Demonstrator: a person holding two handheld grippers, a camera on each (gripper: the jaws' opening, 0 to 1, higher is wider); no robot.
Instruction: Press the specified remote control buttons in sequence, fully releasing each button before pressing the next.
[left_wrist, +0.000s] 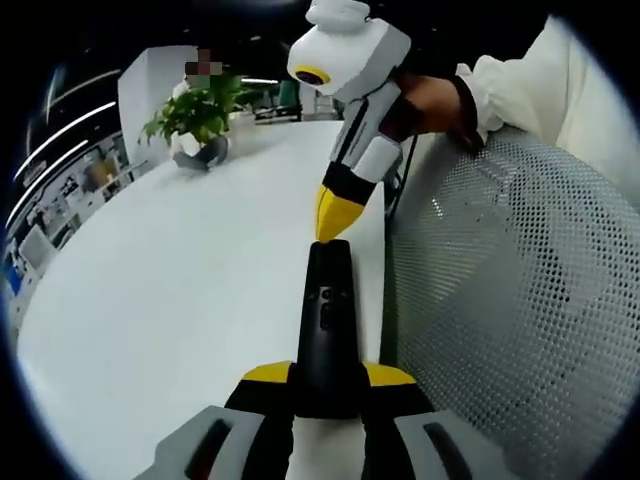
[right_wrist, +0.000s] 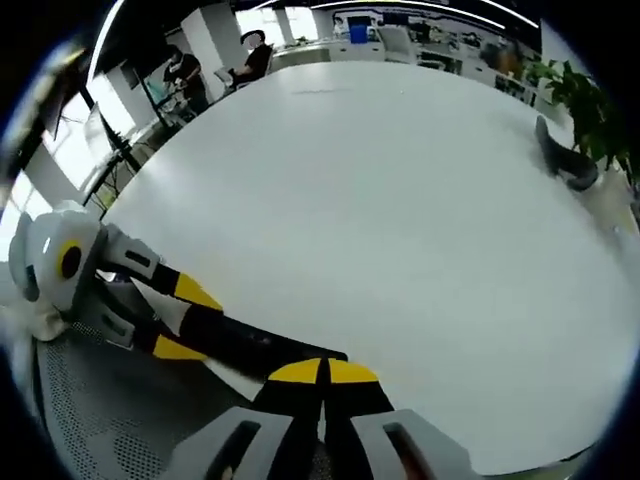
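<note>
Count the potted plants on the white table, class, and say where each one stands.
1. The plant stands at the far end of the table, beyond the remote; the right gripper view shows it at the table's right edge. Others may be out of frame.

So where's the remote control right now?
In the left gripper view, the black remote control is clamped in the left gripper above the white table, with the right gripper at its far end.

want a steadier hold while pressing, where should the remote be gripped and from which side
Grip the remote at its near, button-free end, across the narrow width, as the left claw does now. It is long and slim, so that leaves the far end free for the right claw coming from beyond.
</note>
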